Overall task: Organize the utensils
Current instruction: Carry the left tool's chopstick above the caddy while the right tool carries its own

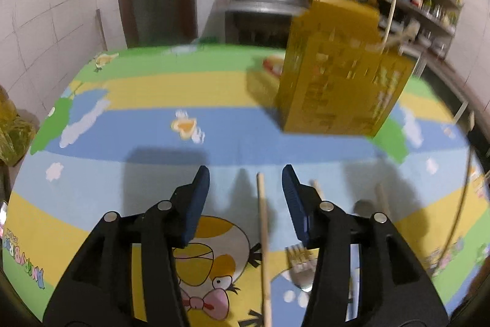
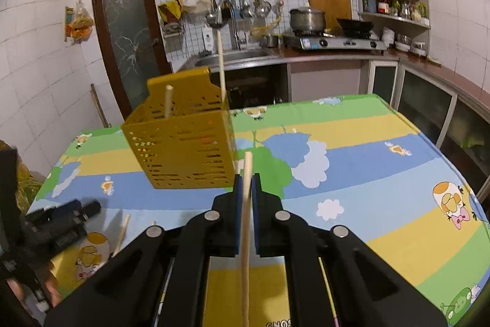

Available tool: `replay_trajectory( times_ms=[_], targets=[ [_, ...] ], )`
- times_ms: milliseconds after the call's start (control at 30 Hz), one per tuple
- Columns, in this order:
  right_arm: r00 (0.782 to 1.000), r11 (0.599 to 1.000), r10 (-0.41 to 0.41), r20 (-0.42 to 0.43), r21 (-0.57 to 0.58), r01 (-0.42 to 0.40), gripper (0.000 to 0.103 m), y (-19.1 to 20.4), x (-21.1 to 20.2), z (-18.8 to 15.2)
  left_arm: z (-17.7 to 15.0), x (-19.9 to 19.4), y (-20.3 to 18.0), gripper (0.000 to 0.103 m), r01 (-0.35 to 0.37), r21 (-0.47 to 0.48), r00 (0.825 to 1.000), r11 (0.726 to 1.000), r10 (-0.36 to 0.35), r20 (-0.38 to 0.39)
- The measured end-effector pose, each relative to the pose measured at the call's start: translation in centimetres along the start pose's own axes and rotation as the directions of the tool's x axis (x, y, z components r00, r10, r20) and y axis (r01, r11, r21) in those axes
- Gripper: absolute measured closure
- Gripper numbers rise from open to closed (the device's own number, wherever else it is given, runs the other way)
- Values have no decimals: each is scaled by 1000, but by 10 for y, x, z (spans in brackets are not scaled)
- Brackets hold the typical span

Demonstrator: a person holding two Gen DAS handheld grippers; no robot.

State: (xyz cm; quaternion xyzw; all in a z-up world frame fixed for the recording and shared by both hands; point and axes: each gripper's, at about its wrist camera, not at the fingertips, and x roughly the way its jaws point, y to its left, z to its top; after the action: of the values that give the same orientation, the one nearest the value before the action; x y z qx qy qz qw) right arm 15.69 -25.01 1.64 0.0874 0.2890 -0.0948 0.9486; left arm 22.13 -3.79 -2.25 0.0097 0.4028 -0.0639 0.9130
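A yellow perforated utensil holder (image 2: 183, 146) stands on the cartoon tablecloth (image 2: 367, 149) and holds two wooden chopsticks (image 2: 167, 100). It also shows in the left wrist view (image 1: 340, 75), blurred. My right gripper (image 2: 246, 183) is shut on a wooden chopstick (image 2: 246, 222), held above the table just right of the holder. My left gripper (image 1: 246, 176) is open, low over the table, with a loose chopstick (image 1: 263, 238) lying between its jaws. A metal fork (image 1: 301, 262) lies by its right finger. More chopstick ends (image 1: 382, 198) lie further right.
The left gripper (image 2: 61, 219) shows at the left of the right wrist view, next to a loose chopstick (image 2: 122, 230). A kitchen counter with sink (image 2: 232, 57), stove (image 2: 337, 42) and shelves (image 2: 395, 5) runs behind and to the right of the table.
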Motion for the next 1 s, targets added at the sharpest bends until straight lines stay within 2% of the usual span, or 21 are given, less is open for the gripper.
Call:
replay_trajectory(
  times_ms=[200,267,333,400,433,567,767,867,1000],
  targets=[
    [999,1000,-13,-32,-5,13,97,0,19,-5,-16,43,-12,55,-30,66,993,997,37,-111],
    [999,1000,-15,-38,-5,15,97,-1,22,-6,-18,47,-14,56,-41,81,994,996,49,-98],
    [999,1000,-15,-41,-2,15,97,-2,24,-7,-15,49,-14,67,-23,81,994,996,32,-107],
    [999,1000,-14,-41,2,14,97,-1,25,-7,-12,50,-16,92,-9,81,993,997,18,-114],
    [999,1000,-14,-39,1,14,97,-1,25,-7,-11,51,-16,98,-6,83,993,996,16,-120],
    [1000,1000,-17,-18,-8,17,97,1,19,-5,-5,50,-15,99,12,63,994,998,-5,-109],
    [999,1000,-8,43,14,8,97,-3,0,2,9,4,-5,99,57,-5,998,998,-57,41],
    [996,1000,2,85,17,-4,97,-1,-13,6,18,-33,-2,99,64,-13,985,998,-61,161],
    [990,1000,12,142,0,-12,97,4,-31,10,23,-77,-1,99,75,-18,955,997,-66,290]
  ],
)
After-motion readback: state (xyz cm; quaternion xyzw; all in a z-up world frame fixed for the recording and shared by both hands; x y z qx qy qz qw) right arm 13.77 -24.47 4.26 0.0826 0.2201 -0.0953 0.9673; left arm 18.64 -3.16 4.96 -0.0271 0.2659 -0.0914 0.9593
